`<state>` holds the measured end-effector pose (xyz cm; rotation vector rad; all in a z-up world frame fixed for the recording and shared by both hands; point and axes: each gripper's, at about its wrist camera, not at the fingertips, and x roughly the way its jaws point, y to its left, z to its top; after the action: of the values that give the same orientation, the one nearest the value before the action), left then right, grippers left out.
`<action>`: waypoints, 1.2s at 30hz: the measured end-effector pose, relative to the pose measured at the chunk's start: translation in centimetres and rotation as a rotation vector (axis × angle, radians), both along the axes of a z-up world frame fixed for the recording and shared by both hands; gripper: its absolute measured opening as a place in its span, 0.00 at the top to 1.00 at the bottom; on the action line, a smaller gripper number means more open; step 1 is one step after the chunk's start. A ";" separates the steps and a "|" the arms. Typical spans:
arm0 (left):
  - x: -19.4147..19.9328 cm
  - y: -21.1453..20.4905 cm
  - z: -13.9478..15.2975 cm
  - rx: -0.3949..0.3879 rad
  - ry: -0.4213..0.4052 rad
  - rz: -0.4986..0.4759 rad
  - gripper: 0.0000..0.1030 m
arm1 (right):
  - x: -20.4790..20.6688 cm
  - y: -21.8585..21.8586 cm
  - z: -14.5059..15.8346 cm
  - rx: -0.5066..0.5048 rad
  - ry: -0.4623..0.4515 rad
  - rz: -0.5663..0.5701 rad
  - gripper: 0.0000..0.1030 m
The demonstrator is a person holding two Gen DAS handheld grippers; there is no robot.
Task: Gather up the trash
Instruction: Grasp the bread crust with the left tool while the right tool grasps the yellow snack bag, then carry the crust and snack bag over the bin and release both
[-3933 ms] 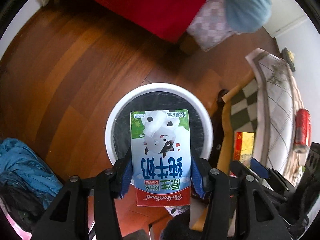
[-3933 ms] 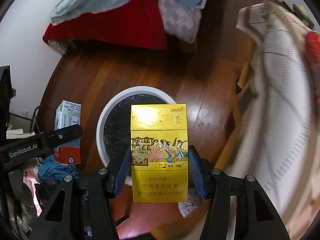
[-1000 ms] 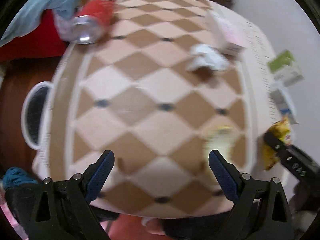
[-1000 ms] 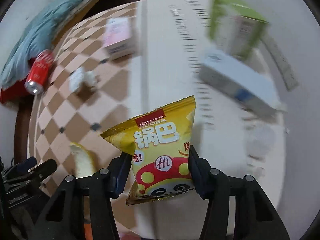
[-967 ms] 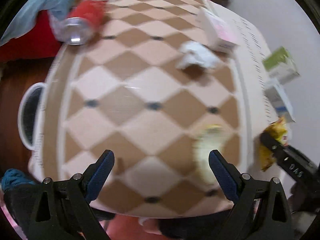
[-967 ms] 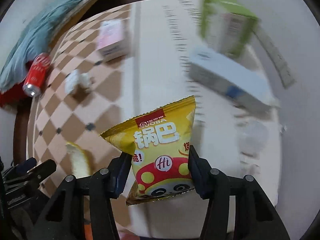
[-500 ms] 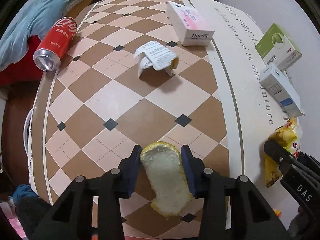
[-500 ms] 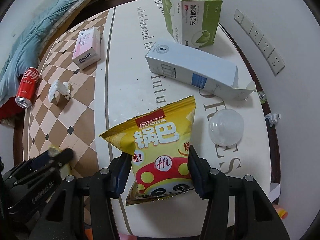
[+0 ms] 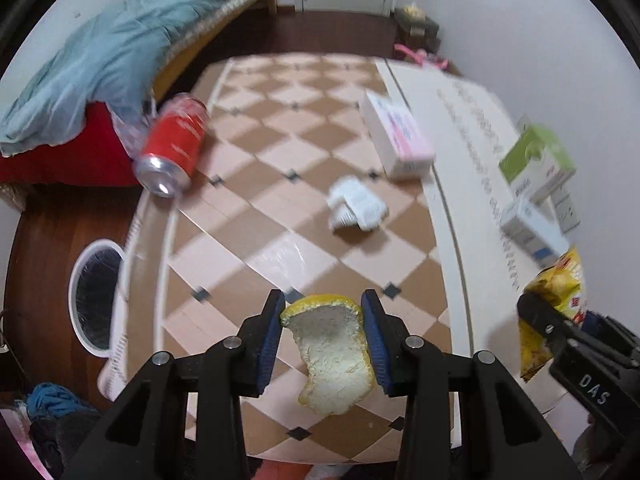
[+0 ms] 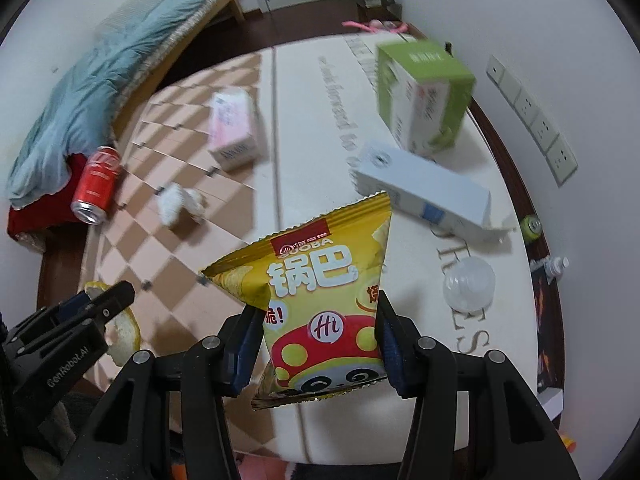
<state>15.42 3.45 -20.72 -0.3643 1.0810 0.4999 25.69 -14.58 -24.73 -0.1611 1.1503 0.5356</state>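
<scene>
While the left claw (image 9: 322,330) is gripping a peel (image 9: 332,354) above the checkered surface (image 9: 248,216), the right claw (image 10: 318,344) is pinching a snack bag (image 10: 320,292); farther off, a can (image 9: 174,146) is lying near the bin (image 9: 96,294).

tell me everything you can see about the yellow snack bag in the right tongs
The yellow snack bag is a glossy, crinkled foil pouch with white Chinese lettering, a red band reading SUOBA, a red dome with yellow dots and a panda face below. It stands roughly upright, crimped top edge up, clamped at its lower sides by the right tongs, above the table.
</scene>
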 end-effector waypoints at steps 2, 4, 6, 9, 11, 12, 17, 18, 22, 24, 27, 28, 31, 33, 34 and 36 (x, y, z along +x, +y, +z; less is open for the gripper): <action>-0.9 1.0 1.2 0.001 -0.031 0.012 0.65 | -0.4 0.7 1.1 0.017 -0.013 0.015 0.48; -1.7 2.2 2.9 0.005 -0.065 0.027 0.65 | -0.9 1.6 2.3 0.035 -0.024 0.033 0.48; -2.6 3.4 4.4 0.008 -0.101 0.043 0.65 | -1.6 3.2 3.7 0.050 -0.042 0.062 0.48; -4.3 4.7 6.4 0.017 -0.144 0.063 0.65 | -2.5 5.3 5.2 0.071 -0.059 0.099 0.48; -5.8 6.2 7.8 0.032 -0.170 0.083 0.65 | -3.3 6.9 6.1 0.085 -0.067 0.128 0.48; -6.6 7.1 8.5 0.042 -0.180 0.095 0.65 | -4.0 8.1 6.6 0.092 -0.072 0.148 0.48; -11.4 12.7 10.0 0.078 -0.195 0.179 0.65 | -7.4 14.6 7.3 0.126 -0.063 0.254 0.48; -12.4 13.9 10.0 0.083 -0.192 0.201 0.65 | -8.4 16.3 7.2 0.129 -0.061 0.283 0.48; -17.1 19.4 8.2 0.091 -0.154 0.297 0.65 | -12.4 23.6 5.7 0.134 -0.025 0.390 0.48; -18.9 21.6 6.9 0.085 -0.131 0.333 0.65 | -14.4 26.8 4.4 0.128 -0.003 0.433 0.48; -21.8 25.7 3.7 0.059 -0.075 0.385 0.65 | -17.4 32.1 1.5 0.099 0.041 0.505 0.48; -22.5 26.8 2.7 0.043 -0.058 0.399 0.65 | -18.6 33.9 0.3 0.079 0.051 0.530 0.48; -25.0 30.6 -0.8 -0.044 -0.021 0.453 0.65 | -20.7 38.0 -2.8 0.023 0.079 0.578 0.48; -26.1 32.9 -3.2 -0.103 -0.006 0.484 0.65 | -21.9 40.8 -5.1 -0.021 0.107 0.607 0.48; -26.4 33.8 -4.0 -0.129 -0.002 0.494 0.65 | -22.3 41.9 -6.0 -0.037 0.117 0.616 0.49; -26.9 35.6 -5.9 -0.183 0.008 0.516 0.65 | -22.9 44.1 -8.1 -0.072 0.141 0.632 0.48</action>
<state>-11.47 39.04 -26.62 -0.8133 1.0417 0.8608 2.80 29.54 -32.84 -0.5672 1.2518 1.0753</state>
